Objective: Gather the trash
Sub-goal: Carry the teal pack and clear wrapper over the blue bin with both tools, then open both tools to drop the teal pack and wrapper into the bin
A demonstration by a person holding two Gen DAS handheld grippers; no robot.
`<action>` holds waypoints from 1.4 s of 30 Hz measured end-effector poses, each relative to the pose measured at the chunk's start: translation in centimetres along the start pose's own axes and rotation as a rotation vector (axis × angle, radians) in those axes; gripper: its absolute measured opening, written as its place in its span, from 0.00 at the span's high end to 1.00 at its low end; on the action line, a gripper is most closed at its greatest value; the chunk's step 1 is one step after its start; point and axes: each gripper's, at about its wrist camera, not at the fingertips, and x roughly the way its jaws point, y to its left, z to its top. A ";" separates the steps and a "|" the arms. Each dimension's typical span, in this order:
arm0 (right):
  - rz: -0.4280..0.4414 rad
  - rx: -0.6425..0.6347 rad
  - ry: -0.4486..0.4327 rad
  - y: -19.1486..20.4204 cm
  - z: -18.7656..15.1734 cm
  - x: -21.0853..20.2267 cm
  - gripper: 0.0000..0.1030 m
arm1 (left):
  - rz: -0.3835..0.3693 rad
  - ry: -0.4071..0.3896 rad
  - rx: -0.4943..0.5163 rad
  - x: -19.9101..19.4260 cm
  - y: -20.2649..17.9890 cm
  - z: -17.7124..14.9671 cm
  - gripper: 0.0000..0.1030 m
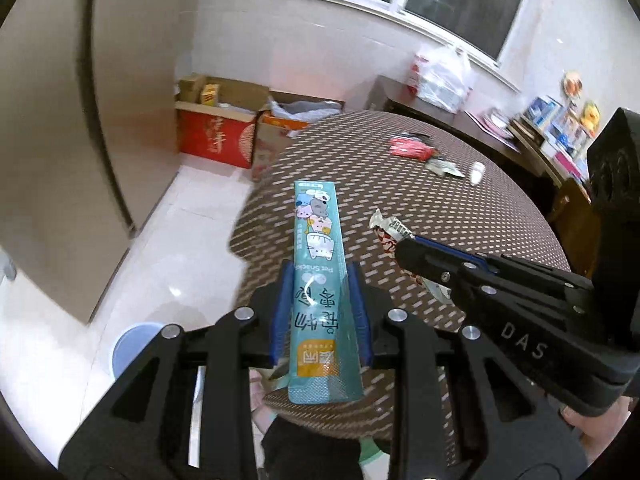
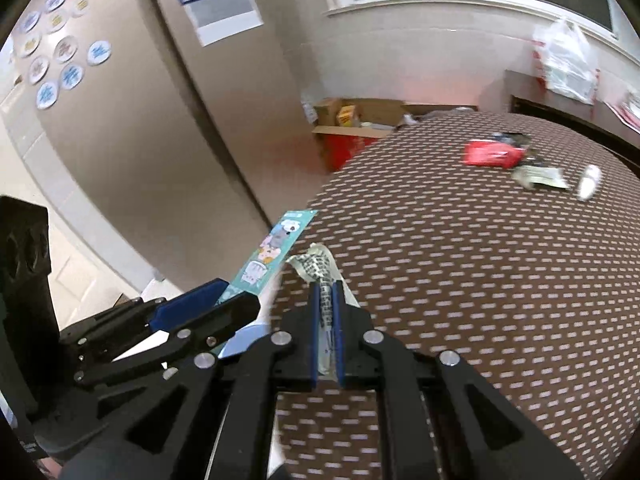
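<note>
tiled floor and pale walls ring a round surface (image 1: 440,184) under a brown dotted cloth, with cardboard boxes (image 1: 218,128) against the far wall. from the left wrist view, the left tongs (image 1: 320,312) are clenched on a long teal snack pouch (image 1: 318,280), pinched across its width near the lower end, so most of it sticks out ahead of the pads. it looks light and thin, springy enough to hold straight, glossy and likely slippery. the right tongs (image 1: 404,254) come in from the right gripping a crumpled wrapper (image 1: 390,230). more litter, a red packet (image 1: 412,147) among it, lies across the surface, well apart. a blue bucket (image 1: 134,346) stands on the floor below.

from the right wrist view, the right tongs (image 2: 327,312) are pressed nearly together on the wrapper (image 2: 316,266), soft and weightless-looking, held near one end. the left tongs (image 2: 224,300) and pouch (image 2: 272,248) hang just beside, off the surface edge.
</note>
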 end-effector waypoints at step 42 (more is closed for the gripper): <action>0.202 -0.124 0.239 19.1 -4.0 20.7 0.93 | 0.438 0.109 -0.402 1.5 26.7 -8.3 0.27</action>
